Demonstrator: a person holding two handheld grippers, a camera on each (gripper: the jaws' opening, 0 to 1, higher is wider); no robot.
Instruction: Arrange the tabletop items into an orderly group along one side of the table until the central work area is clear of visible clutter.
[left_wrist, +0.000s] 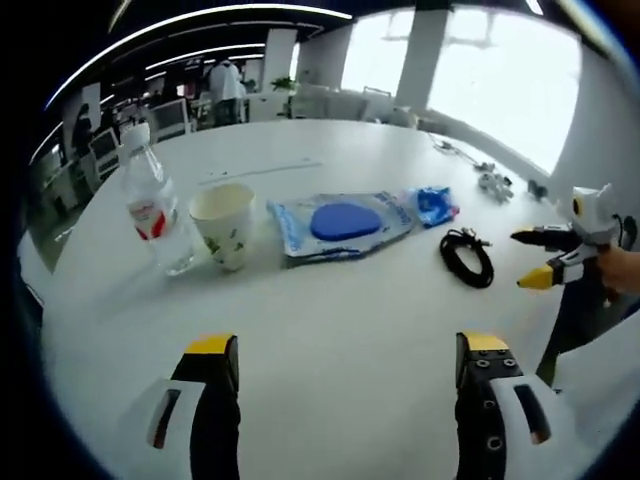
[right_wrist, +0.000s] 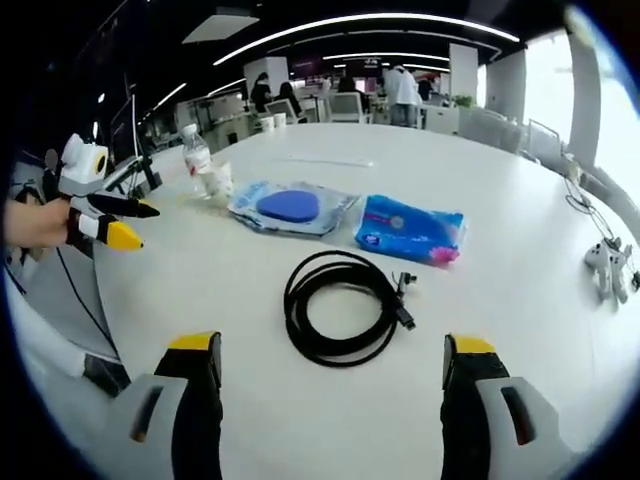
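A clear water bottle (left_wrist: 150, 205) (right_wrist: 195, 152) and a paper cup (left_wrist: 225, 225) (right_wrist: 215, 182) stand side by side on the white table (left_wrist: 330, 310). Beside them lies a clear bag holding a blue oval (left_wrist: 340, 222) (right_wrist: 290, 208), then a blue tissue packet (left_wrist: 432, 205) (right_wrist: 410, 230). A coiled black cable (left_wrist: 467, 257) (right_wrist: 345, 305) lies just ahead of my right gripper (right_wrist: 332, 355) (left_wrist: 528, 258), which is open and holds nothing. My left gripper (left_wrist: 345, 360) (right_wrist: 140, 226) is open too, hovering short of the cup and bag.
Small white plugs (right_wrist: 610, 265) (left_wrist: 495, 183) and a thin cord lie near the table's window-side edge. Office desks, chairs and standing people fill the room beyond the far edge. A hand (right_wrist: 35, 222) holds the left gripper.
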